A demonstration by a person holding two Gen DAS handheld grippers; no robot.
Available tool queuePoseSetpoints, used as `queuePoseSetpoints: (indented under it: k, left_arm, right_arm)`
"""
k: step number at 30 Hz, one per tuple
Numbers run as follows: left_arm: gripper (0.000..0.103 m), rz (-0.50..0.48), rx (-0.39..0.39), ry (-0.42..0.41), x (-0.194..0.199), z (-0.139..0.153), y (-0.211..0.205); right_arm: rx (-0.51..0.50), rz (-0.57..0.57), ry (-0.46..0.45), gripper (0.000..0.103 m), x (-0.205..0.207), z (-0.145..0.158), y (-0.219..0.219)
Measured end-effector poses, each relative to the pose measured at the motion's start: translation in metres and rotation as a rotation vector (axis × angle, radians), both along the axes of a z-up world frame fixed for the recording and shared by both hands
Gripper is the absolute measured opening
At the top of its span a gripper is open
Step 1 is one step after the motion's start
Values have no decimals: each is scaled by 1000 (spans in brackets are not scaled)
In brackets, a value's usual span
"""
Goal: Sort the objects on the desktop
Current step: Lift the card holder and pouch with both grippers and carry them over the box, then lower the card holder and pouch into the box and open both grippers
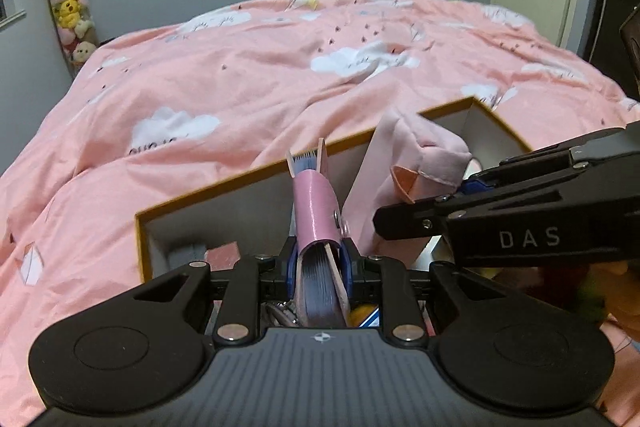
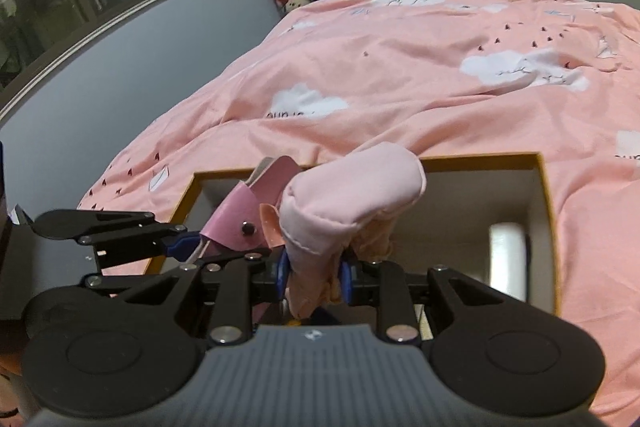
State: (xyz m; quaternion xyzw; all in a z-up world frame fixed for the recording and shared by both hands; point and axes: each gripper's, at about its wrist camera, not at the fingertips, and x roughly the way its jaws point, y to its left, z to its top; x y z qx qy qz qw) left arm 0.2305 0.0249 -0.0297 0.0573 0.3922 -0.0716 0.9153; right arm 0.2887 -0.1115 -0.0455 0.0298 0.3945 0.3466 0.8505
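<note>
Pink cloud-print bedspread (image 1: 248, 67) fills everything from 9 to 3 o'clock. Sitting on it, an open yellow-rimmed box (image 2: 546, 195). Over the box: right gripper (image 2: 312, 277) is clamped on a pale pink fabric pouch (image 2: 352, 187), and at its 10 o'clock the left gripper (image 1: 320, 263) is pinching a small pink notebook (image 1: 316, 207).

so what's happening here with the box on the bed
A person is sorting items with two handheld tongs. The left tongs are clamped on a pink snap-button case, and the right tongs grip a soft pink fabric item. Both are held above an open box with an orange rim that sits on the pink cloud-print duvet.
</note>
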Motion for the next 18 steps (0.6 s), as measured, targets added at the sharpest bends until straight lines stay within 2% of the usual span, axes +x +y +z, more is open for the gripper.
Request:
queuePoseSetpoints:
  k: [10, 14, 18]
  left_arm:
    - [29, -3, 32, -14, -1, -16, -3]
    - [29, 23, -43, -6, 3, -16, 8]
    - [31, 28, -87, -5, 0, -14, 15]
  right_arm:
    - [-38, -41, 87, 32, 11, -22, -2]
    - [-36, -57, 112, 36, 11, -25, -8]
    - [-35, -74, 82, 41, 8, -19, -12]
